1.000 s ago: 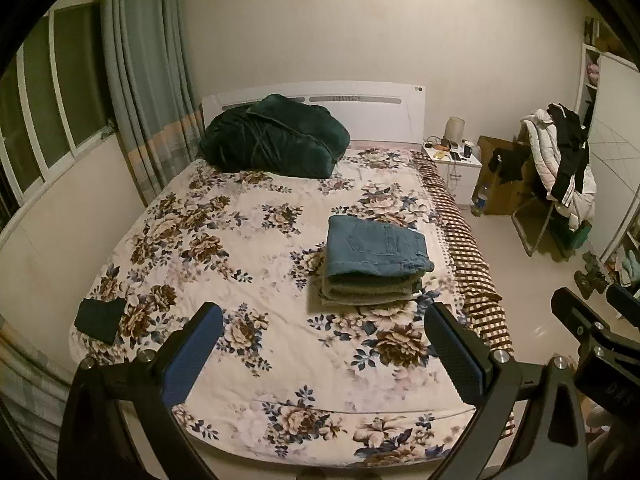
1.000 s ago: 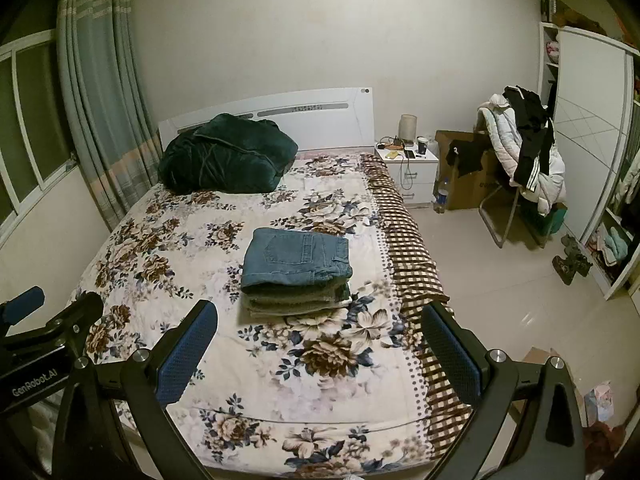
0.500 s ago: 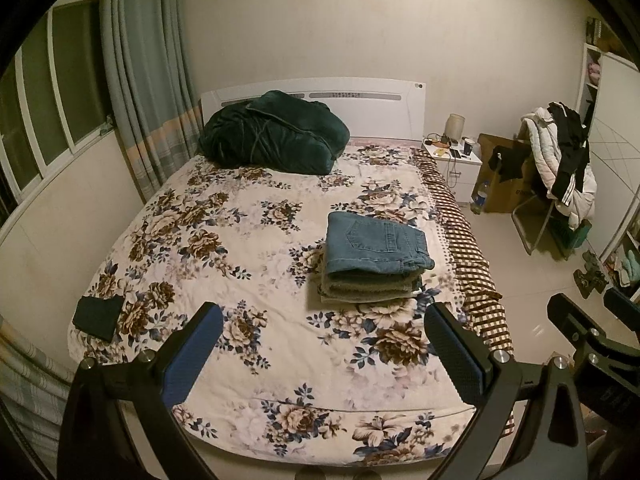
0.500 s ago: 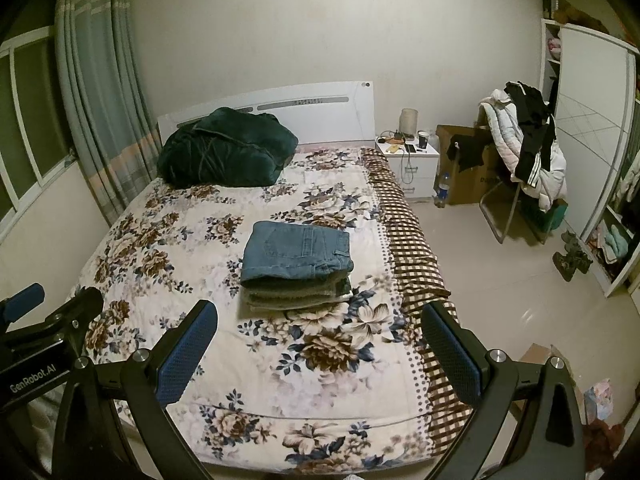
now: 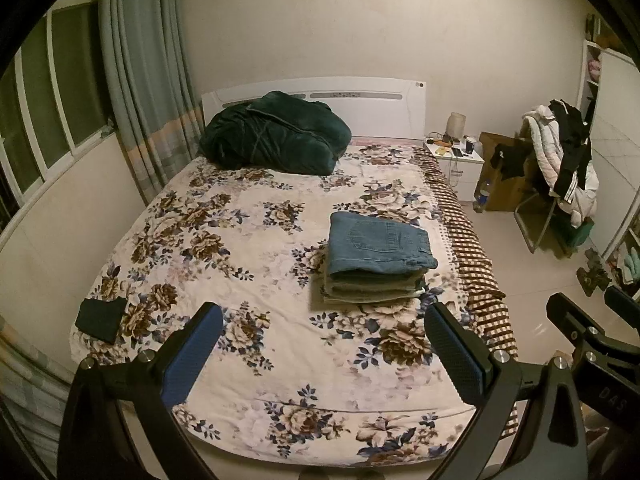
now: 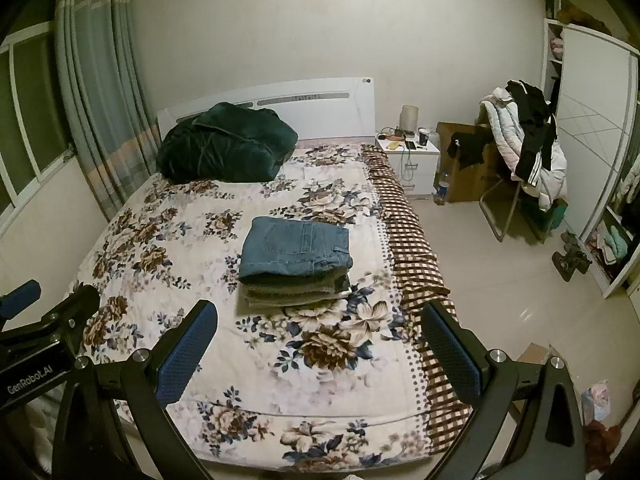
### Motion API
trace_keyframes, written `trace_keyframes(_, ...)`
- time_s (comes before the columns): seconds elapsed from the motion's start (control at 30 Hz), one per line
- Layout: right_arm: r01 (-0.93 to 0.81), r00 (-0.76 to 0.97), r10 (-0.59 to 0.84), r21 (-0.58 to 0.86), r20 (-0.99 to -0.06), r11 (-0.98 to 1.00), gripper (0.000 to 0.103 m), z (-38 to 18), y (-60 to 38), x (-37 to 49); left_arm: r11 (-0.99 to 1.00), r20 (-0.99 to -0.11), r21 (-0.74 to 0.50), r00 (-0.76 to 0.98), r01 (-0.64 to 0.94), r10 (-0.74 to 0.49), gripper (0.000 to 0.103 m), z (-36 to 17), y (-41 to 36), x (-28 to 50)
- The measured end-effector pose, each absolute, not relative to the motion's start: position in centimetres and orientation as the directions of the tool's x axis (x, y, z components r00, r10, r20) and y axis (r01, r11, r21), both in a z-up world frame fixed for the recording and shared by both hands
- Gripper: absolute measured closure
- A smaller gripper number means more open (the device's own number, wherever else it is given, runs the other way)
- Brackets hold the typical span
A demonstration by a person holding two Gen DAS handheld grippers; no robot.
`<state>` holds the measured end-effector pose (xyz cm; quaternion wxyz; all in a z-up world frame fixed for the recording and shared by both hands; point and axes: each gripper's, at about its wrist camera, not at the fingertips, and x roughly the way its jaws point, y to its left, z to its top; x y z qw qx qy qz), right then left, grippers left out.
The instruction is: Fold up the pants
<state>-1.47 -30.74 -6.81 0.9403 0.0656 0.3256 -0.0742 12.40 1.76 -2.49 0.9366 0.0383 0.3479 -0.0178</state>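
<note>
1. On the bed [image 5: 248, 240], toward its right side and about midway along its length, the folded blue pants [image 5: 378, 242] lie flat on top of a stack of folded garments [image 5: 372, 290].
2. Left tool [image 5: 322, 350]: released, jaws spread wide, nothing between them, held back near the foot of the bed.
3. Right tool [image 6: 320, 350]: likewise released and empty, well apart from the pants [image 6: 296, 250].
4. Step in hand, as a judgement: folding appears complete; both tools stand clear.
5. Next move, if any, calls only for squaring the stack [image 6: 294, 292] or fetching another garment.
6. Orientation: the bundle's long axis runs across the bed; its rounded fold edge faces the foot.
</note>
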Motion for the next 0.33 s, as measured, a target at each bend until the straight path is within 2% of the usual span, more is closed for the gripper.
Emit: trace_keyframes(0.33, 0.173, 0.777, -0.092, 0.069, -0.623, 0.983, 0.0, -7.29, -31.0, -1.29, 0.995, -0.636, 0.074, 0.771, 0.069, -0.007, 0.0, -2.48, 1.73, 12.5)
